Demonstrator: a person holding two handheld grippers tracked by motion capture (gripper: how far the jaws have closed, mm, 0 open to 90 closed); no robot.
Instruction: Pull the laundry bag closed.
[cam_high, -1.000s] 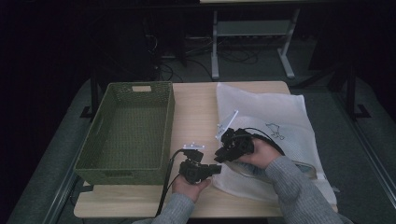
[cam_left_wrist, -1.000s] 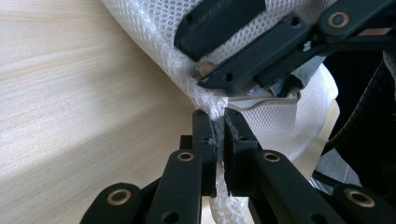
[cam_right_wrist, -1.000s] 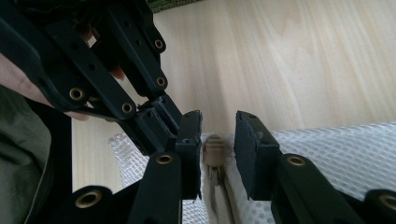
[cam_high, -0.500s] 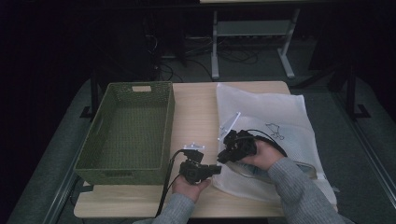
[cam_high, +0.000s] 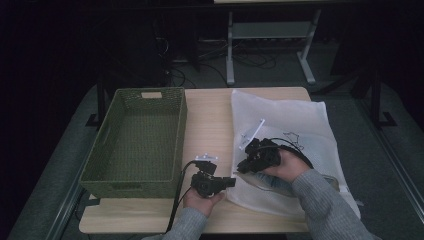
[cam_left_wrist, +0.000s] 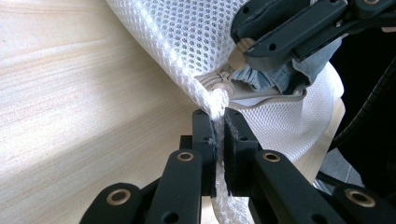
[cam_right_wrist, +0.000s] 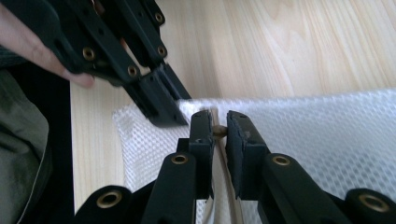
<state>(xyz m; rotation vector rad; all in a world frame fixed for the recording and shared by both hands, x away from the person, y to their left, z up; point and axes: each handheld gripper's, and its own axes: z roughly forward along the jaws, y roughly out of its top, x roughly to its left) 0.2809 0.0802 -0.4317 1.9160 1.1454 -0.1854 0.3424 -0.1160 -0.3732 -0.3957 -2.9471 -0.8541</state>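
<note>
High view first: we see a light wooden table (cam_high: 210, 125) with a green woven basket (cam_high: 137, 140) on its left half and a white mesh bag (cam_high: 295, 130) spread over its right half. Our left gripper (cam_high: 220, 181) sits at the near edge of the table, just beside the bag's near left corner, and our right gripper (cam_high: 250, 159) rests on the bag a little farther in.

From the left gripper view, our 2 jaws are pressed together on a bunched edge of the mesh, just below the beige zipper (cam_left_wrist: 243, 88). The right gripper's jaws come in from the upper right and pinch the zipper pull (cam_left_wrist: 237, 57). Blue fabric (cam_left_wrist: 266, 77) shows through the mesh behind the zipper.

From the right gripper view, our 2 jaws are nearly together, nipping the small pull (cam_right_wrist: 218, 130) at the bag's corner, with the left gripper touching the mesh just beside them.
</note>
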